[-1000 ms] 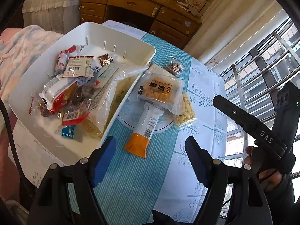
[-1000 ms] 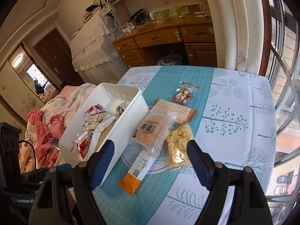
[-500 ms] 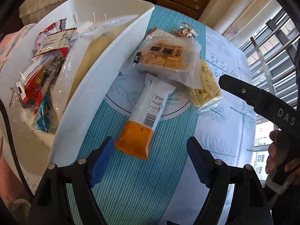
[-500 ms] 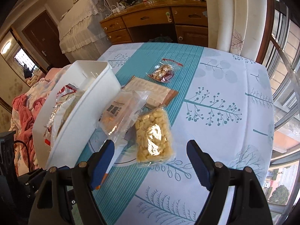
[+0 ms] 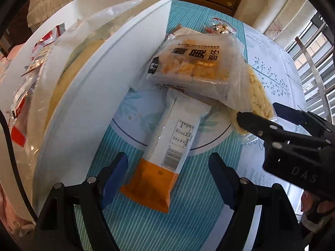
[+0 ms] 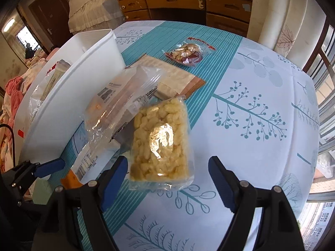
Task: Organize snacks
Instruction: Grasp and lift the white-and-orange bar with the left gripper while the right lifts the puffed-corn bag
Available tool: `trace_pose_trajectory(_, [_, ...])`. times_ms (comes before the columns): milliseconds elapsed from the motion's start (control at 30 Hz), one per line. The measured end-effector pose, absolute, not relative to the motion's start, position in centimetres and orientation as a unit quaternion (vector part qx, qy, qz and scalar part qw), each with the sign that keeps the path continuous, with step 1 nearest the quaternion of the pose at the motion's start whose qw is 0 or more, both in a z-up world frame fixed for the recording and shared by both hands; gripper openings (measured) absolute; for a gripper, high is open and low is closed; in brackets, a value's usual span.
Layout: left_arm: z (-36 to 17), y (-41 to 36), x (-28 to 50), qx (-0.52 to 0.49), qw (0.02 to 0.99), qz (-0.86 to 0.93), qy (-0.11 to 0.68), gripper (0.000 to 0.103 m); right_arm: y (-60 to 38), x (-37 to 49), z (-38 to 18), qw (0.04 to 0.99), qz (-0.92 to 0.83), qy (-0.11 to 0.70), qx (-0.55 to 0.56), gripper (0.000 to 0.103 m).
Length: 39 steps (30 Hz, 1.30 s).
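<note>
Your left gripper (image 5: 167,177) hung over the near end of the orange-and-white packet (image 5: 167,154), jaws spread wide on either side of it and touching nothing. That packet lay flat on the tablecloth (image 6: 251,108), its long axis running away from you, orange end nearest, white end with the barcode panel tucked under the clear biscuit bag (image 5: 192,67). The biscuit bag sat tilted, leaning against the wall of the white bin (image 5: 100,96), with bold dark print across its face and golden pieces inside.

Your right gripper (image 6: 167,179) was poised at the near end of the clear bag of pale puffs (image 6: 161,142), jaws equally spread and gripping nothing. This bag also lay lengthwise away from you, just beside the biscuit bag and partly under its edge. Glare on the plastic hid part of its contents.

Farther toward the table's far edge lay a flat tan packet (image 6: 178,77) and a small red-trimmed bag (image 6: 186,54). The bin's contents were mostly cut off and blurred.
</note>
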<state>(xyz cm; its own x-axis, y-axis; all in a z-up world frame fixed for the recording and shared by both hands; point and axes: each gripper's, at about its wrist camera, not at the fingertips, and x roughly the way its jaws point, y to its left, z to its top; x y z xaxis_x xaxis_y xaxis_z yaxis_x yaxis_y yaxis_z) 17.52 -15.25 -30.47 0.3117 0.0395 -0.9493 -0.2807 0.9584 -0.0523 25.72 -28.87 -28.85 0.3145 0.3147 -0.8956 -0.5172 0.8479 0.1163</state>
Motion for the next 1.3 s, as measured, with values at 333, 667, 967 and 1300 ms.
trace_pose_trajectory(333, [-31.9,-16.5,19.7,-0.069,0.809,0.101,0.575,0.06,-27.6,26.1,-30.1,0.796,0.272,0.526,-0.128,0.072])
trace_pose_trajectory(667, [-32.3,-17.9,21.3,-0.046,0.819,0.075,0.567,0.041,-26.7,26.1,-30.0,0.799,0.273,0.515,-0.147,0.06])
trace_pose_trajectory(967, [-32.1,-18.7,21.1,-0.017,0.808,0.05,0.586,0.039,-28.6,25.2,-29.0,0.801,0.251,0.53,-0.12,0.058])
trace_pose_trajectory(1300, [-28.9,-19.8,20.2,0.006,0.815,0.02,0.579,0.038,-32.5,24.1,-25.9,0.815,0.215,0.535,-0.062,0.058])
